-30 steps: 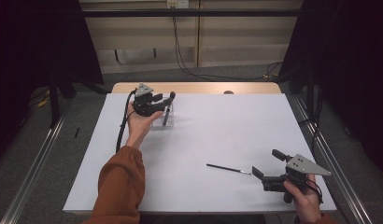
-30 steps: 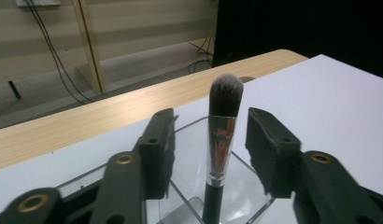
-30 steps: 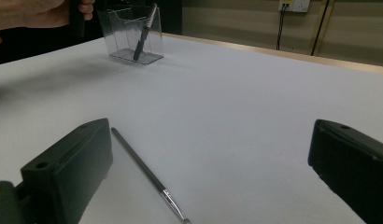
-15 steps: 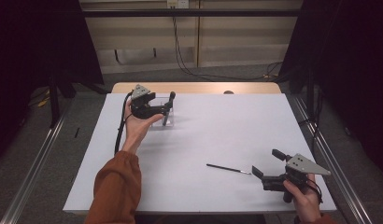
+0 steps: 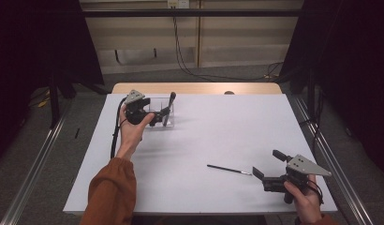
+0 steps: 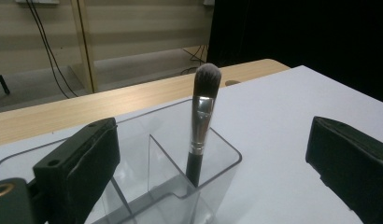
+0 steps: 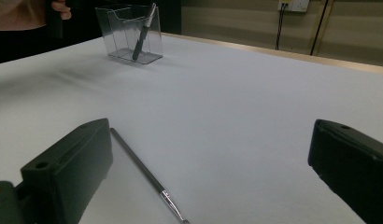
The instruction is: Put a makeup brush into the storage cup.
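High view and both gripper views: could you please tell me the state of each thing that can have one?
Organizer: clear, upright, at the table's far left.
Thick brush: standing in the organizer, bristles up, leaning, released.
Thin brush: lying flat on the table, not held.
Left claw: open, jaws have just been opening, nothing between them.
Right claw: open, empty, beside the thin brush.

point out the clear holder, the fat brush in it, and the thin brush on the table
clear holder [image 6: 216,161], left gripper view, front corner wall
fat brush [image 6: 202,122], left gripper view, metal collar
thin brush [image 7: 142,171], right gripper view, mid-handle
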### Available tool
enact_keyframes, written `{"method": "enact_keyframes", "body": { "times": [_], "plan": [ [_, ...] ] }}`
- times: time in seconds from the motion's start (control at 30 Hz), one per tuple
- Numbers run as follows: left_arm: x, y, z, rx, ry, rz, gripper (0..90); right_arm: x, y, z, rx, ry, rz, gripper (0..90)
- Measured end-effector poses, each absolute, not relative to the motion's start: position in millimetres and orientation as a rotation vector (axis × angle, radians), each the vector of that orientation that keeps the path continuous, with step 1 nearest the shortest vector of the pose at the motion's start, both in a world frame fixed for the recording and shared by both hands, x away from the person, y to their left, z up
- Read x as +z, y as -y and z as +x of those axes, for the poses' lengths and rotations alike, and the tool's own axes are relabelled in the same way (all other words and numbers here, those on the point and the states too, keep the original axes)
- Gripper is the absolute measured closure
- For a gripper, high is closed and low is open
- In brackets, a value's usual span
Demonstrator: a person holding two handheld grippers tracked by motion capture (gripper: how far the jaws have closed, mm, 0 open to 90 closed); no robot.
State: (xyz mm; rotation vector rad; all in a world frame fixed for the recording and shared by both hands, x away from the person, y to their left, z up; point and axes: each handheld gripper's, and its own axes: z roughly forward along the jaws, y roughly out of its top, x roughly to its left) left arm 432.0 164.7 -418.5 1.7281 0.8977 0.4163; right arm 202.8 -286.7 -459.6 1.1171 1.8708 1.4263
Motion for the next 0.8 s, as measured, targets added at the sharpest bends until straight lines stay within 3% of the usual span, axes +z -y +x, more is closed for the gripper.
{"method": "enact_keyframes", "body": {
  "times": [0.8],
  "plan": [
    [-416, -193, 391, 0.505, -0.886, 1.734, 2.7, -460, 286, 204, 1.422, -1.871, 1.122, 0.0]
  ]
}}
